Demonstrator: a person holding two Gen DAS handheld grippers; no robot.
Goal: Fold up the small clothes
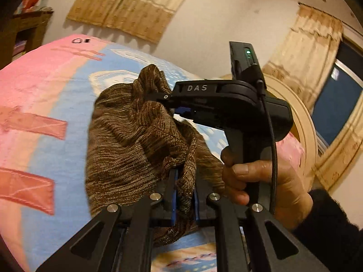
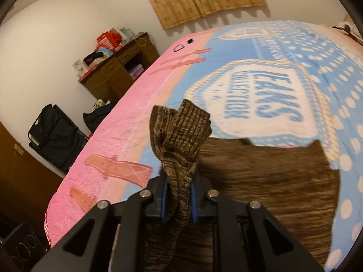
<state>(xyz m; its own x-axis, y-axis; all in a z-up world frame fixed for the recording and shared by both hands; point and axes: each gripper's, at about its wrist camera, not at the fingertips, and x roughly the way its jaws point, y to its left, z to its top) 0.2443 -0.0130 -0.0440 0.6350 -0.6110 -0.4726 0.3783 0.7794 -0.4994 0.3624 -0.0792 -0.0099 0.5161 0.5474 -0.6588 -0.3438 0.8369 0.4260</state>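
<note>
Nearest you, the left tool [image 1: 184, 192] and right tool [image 2: 179, 195] each pinch an edge of the brown knit garment [image 2: 267, 176], lifted partway off the bed [image 2: 127, 122]: fold under way; next, lay both corners across evenly.

The right gripper [image 2: 179, 195] is clamped on a bunched fold of a brown knitted garment [image 2: 267, 181], whose ribbed edge stands up beyond its blue-padded fingers [image 2: 163, 200]. The rest of the garment lies spread to the right on the bed [image 2: 109, 140], over a pink and blue printed cover. Far left, a cluttered wooden desk [image 2: 113, 72] stands by the wall, a black folding chair [image 2: 56, 136] nearer.
</note>
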